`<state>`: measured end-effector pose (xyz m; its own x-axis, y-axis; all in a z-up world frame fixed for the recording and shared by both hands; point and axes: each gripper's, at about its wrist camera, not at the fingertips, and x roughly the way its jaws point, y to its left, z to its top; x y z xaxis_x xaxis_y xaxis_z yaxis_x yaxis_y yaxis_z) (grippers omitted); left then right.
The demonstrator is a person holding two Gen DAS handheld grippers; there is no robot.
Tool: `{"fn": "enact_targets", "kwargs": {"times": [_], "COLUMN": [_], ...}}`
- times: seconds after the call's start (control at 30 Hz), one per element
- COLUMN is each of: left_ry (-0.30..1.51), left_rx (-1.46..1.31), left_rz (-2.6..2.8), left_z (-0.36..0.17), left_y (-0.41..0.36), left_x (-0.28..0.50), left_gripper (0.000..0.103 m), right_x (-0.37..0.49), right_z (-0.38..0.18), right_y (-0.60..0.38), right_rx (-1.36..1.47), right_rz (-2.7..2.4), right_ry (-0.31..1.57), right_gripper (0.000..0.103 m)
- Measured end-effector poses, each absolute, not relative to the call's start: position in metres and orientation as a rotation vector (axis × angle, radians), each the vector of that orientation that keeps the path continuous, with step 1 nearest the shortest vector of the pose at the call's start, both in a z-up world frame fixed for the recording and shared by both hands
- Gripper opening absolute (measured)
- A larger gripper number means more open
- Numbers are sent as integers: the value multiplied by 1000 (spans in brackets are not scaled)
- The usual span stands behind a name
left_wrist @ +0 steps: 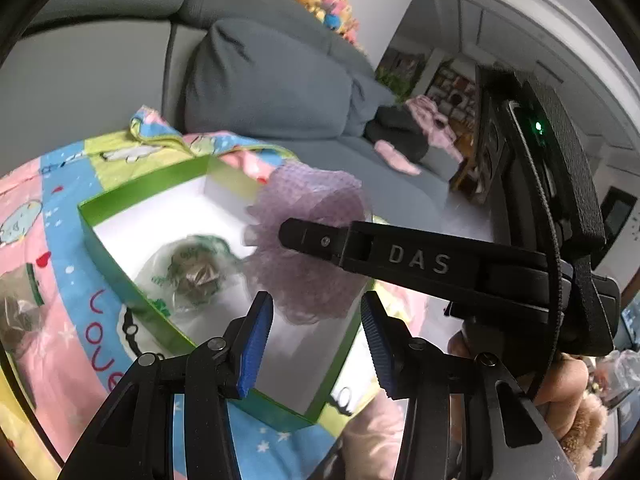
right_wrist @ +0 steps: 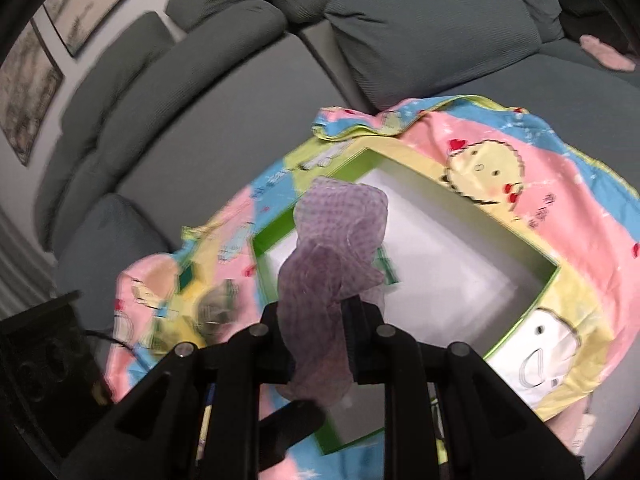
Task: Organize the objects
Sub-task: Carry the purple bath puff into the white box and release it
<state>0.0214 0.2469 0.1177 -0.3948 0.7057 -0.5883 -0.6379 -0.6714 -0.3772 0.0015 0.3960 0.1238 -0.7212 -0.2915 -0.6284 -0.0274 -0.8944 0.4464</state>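
A: While the right gripper [right_wrist: 316,320] pinches the purple mesh [right_wrist: 336,240], where does it hang?

B: Over the near-left part of the green box [right_wrist: 520,236], clear of the white floor. Fingers are clamped on its lower folds; the rest stands bunched above them.

A: And the left gripper [left_wrist: 316,340]?

B: Jaws apart, holding nothing, just over the box's near rim. A wrapped packet [left_wrist: 196,276] already lies inside, towards the left wall. Another packet [right_wrist: 212,308] sits on the quilt [right_wrist: 560,184] left of the box.

A: So how to set the mesh down well?

B: I'd lower it into the bare stretch right of the packet, let it touch the floor before letting go, and keep the left gripper out of the way. Mesh is light and springy; dropped from height it may snag a finger or land across the rim
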Motion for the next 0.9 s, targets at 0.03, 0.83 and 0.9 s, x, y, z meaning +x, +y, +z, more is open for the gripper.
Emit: {"fn": "enact_targets", "kwargs": {"times": [0.03, 0.83, 0.9], "left_ry": [-104, -245, -263], "left_rx": [-962, -984, -973], "left_rz": [2108, 2113, 2134], "left_z": [114, 131, 135], "left_y": [249, 184, 169], "left_x": [20, 24, 25], "left_gripper": [47, 47, 55], "right_x": [-1, -13, -12], "right_z": [121, 117, 123], "right_y": [397, 377, 372], "right_rx": [1111, 1162, 1150], "right_rz": [-2712, -2786, -2799], "right_ry": [-647, -612, -595], "right_gripper": [21, 74, 85]}}
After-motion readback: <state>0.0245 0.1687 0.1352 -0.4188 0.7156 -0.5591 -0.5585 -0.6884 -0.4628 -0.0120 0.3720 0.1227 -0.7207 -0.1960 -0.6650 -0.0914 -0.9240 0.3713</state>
